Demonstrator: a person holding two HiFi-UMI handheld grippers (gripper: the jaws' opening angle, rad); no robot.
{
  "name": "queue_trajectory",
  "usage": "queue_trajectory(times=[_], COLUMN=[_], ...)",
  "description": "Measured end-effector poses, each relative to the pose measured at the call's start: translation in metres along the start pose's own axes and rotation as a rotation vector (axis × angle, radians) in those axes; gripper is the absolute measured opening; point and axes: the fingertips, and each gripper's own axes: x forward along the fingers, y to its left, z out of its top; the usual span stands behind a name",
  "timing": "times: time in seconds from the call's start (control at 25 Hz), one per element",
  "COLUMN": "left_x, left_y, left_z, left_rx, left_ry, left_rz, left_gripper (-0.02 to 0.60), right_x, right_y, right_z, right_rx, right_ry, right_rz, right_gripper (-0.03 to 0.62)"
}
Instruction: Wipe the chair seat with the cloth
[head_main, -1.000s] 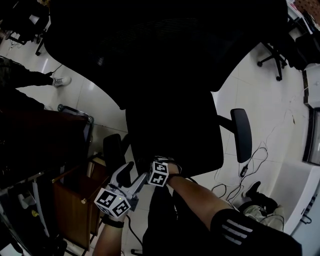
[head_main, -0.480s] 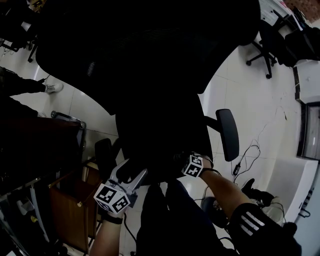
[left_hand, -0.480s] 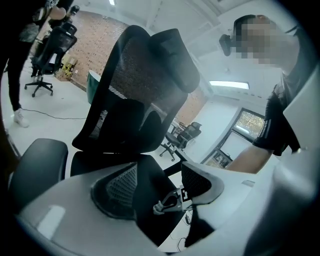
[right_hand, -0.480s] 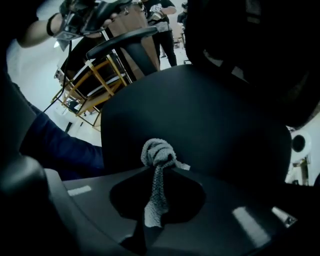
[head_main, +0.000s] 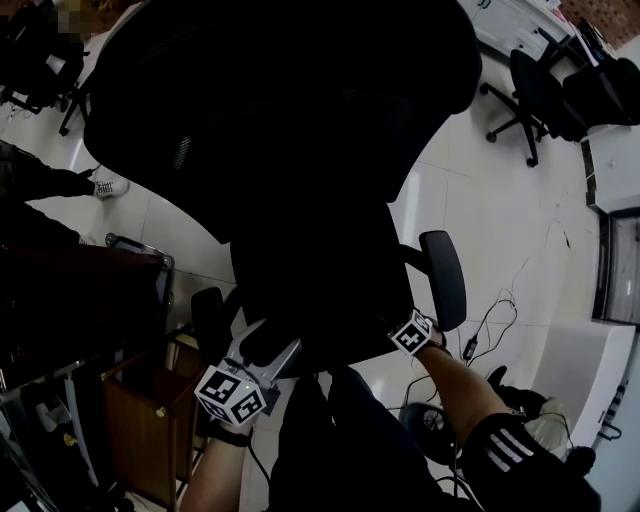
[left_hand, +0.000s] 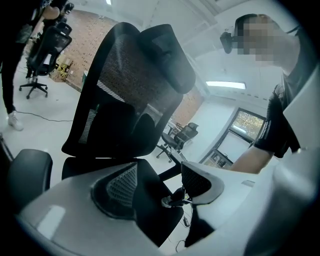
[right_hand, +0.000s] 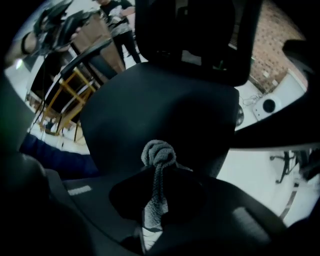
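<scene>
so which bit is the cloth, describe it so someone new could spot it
Start at the big black office chair and go to the front edge of its seat, where the right gripper is. The cloth is the strip pinched between its jaws, bunched into a wad at the tip. It is the only pale grey, ribbed thing against all that black.

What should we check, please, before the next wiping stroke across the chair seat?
1. Cloth held by the right gripper: ok, jaws shut on it.
2. Cloth pressed against the chair seat: cannot tell; contact isn't visible.
3. Left gripper free: ok, jaws apart, nothing held.
4. Seat free of loose objects: ok in the right gripper view.
</scene>
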Motion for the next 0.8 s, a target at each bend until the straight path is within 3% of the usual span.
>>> queue_trajectory(times=[0.16,0.32,0.48,0.8], left_x=[-0.007,-0.022,-0.051,-0.116], left_y=[-0.016,-0.038,-0.062,-0.123], left_z=[0.011,0.026,0.043,0.072], left_rx=[0.002,0.006,0.025,0.112], left_ry=[-0.005,-0.037,-0.069,-0.155], left_rz=[0.020,0.042,0.068,0.028], left_gripper=[0.299,0.299,0.299,0.299], right_x=[-0.015,-0.057,-0.123,-0.285], right_y=[0.052,0.123,0.163,0.180], right_z=[0.043,0.089,0.119,0.138], right_rx=[0.184,0.066,-0.072,0.049], right_ry=[-0.157,-0.290,-0.426,-0.737], right_rz=[0.168,0.302,0.317,0.300], right_gripper=[0.031,0.031,0.031,0.031])
